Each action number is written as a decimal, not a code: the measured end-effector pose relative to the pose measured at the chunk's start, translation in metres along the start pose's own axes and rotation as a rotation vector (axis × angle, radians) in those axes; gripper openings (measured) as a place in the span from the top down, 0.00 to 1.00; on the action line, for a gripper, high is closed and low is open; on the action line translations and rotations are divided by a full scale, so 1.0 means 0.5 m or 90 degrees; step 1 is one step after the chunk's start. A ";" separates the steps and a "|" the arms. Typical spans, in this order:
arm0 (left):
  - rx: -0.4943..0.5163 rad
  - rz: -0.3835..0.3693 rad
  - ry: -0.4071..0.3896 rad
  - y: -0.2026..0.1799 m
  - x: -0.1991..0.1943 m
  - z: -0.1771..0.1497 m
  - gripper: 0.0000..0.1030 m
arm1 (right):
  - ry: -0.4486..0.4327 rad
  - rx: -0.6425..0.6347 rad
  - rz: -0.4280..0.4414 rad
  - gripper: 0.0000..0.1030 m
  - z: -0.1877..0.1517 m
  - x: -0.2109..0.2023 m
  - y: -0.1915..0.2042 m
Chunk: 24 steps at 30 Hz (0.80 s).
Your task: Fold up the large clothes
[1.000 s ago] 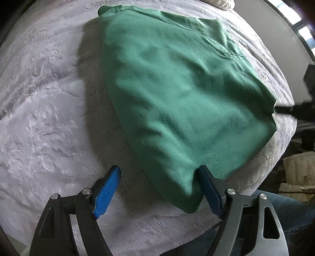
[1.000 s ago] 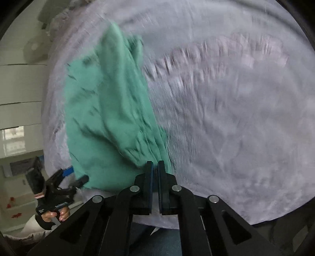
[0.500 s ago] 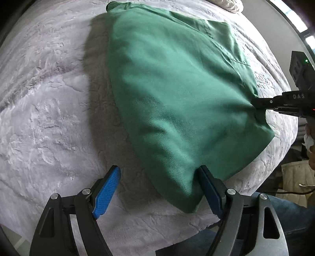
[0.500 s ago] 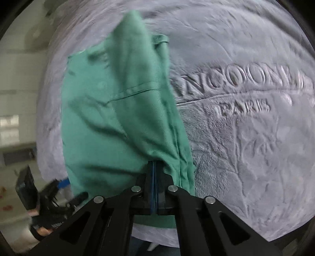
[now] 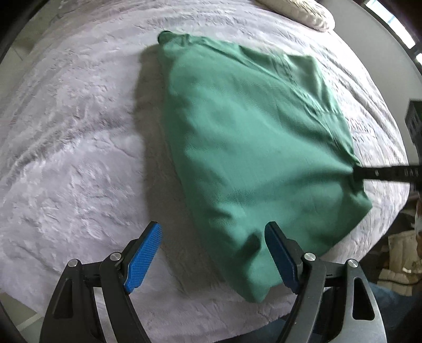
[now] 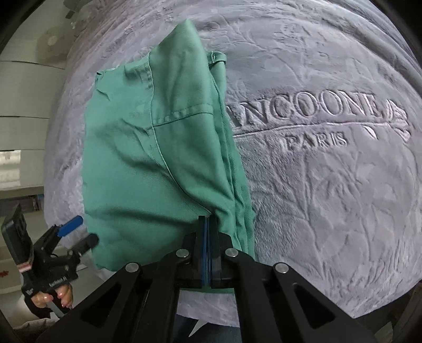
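A green garment (image 5: 253, 147) lies folded on a grey plush blanket (image 5: 73, 147). My left gripper (image 5: 213, 253) is open, its blue pads to either side of the garment's near corner, the right pad touching the cloth. It also shows in the right wrist view (image 6: 76, 232), at the garment's left edge. My right gripper (image 6: 208, 224) is shut on the near edge of the garment (image 6: 147, 163), which rises in a ridge from the jaws. In the left wrist view the right gripper (image 5: 356, 172) pinches the garment's right edge.
The blanket (image 6: 329, 184) is embossed with lettering reading "PARIS". A cream pillow (image 5: 300, 10) lies at the far edge of the bed. The bed's near and right edges are close; cluttered floor items (image 5: 398, 261) sit beyond the right edge.
The left gripper has drawn back and risen a little, staying open. The right gripper, still shut on the cloth, has carried its edge further over the garment.
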<state>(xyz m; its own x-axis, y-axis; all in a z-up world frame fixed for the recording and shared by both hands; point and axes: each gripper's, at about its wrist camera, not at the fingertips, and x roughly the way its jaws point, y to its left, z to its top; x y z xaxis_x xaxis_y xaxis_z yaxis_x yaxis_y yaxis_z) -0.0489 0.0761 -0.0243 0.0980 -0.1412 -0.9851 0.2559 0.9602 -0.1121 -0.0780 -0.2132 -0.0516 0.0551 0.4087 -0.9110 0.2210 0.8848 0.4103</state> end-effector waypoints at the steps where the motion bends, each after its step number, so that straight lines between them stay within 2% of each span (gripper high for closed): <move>1: -0.004 0.000 0.001 0.002 -0.001 0.004 0.21 | 0.000 0.000 -0.001 1.00 -0.004 -0.002 -0.001; 12: -0.053 0.054 0.005 0.023 -0.010 0.022 0.21 | -0.005 0.010 -0.011 1.00 0.002 0.014 0.023; 16: -0.060 0.063 0.034 0.020 0.006 0.019 0.21 | -0.002 0.018 -0.013 1.00 0.008 0.029 0.013; 21: -0.064 0.078 0.013 0.019 -0.008 0.013 0.21 | 0.002 0.035 -0.014 1.00 0.014 0.034 0.009; 24: -0.065 0.084 0.007 0.021 -0.015 0.010 0.21 | -0.007 -0.001 -0.035 1.00 0.007 0.012 0.034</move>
<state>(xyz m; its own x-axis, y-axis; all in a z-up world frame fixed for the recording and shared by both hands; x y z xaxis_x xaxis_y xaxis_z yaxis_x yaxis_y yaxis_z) -0.0419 0.0861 -0.0176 0.1132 -0.0106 -0.9935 0.1417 0.9899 0.0056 -0.0704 -0.1965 -0.0504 0.0537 0.3562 -0.9329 0.2218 0.9066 0.3590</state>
